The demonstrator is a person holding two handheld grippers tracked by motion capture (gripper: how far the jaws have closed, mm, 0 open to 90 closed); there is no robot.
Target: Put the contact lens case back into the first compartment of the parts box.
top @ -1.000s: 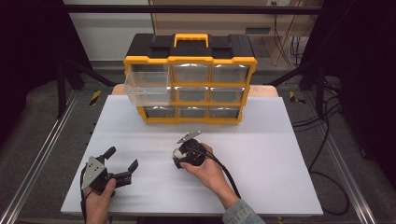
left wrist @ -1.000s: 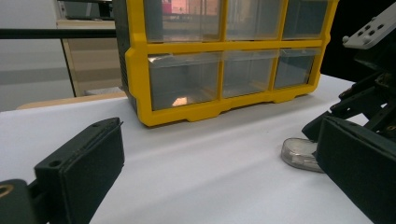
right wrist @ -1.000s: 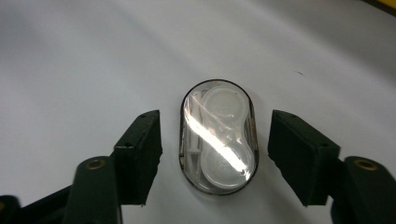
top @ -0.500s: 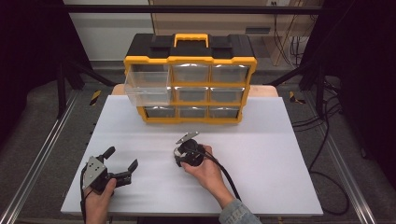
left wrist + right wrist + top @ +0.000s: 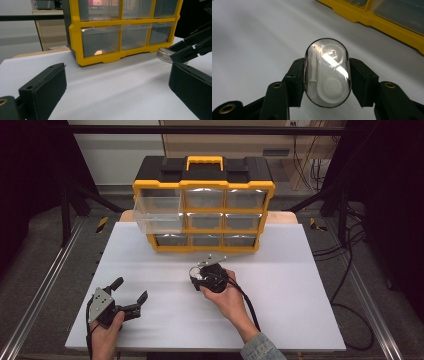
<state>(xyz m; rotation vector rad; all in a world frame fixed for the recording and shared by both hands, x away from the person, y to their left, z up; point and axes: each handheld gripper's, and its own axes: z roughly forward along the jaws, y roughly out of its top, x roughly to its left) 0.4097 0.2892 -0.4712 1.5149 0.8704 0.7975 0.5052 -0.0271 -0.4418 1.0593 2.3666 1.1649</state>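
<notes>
1. Right gripper (image 5: 327,72): jaws closed on a clear oval case (image 5: 327,72), one pad pressed to each long side. White round parts and a thin white piece visible inside the case.
2. Case location: held just above the white table (image 5: 280,310), in front of the yellow drawer organizer (image 5: 202,202) and near its bottom row. Seen again in the left gripper view as a clear rim (image 5: 163,53) between the far black jaws.
3. Right hand (image 5: 227,295): wrapped around the gripper body in the high view, cable trailing back toward the sleeve.
4. Left gripper (image 5: 131,295): jaws spread wide, nothing between them; resting low at the near left part of the table, well apart from the case.
5. Organizer: upright at the far edge of the table, black top with yellow handle. Upper left drawer (image 5: 157,215) pulled out and standing proud of the frame; remaining drawers flush.
</notes>
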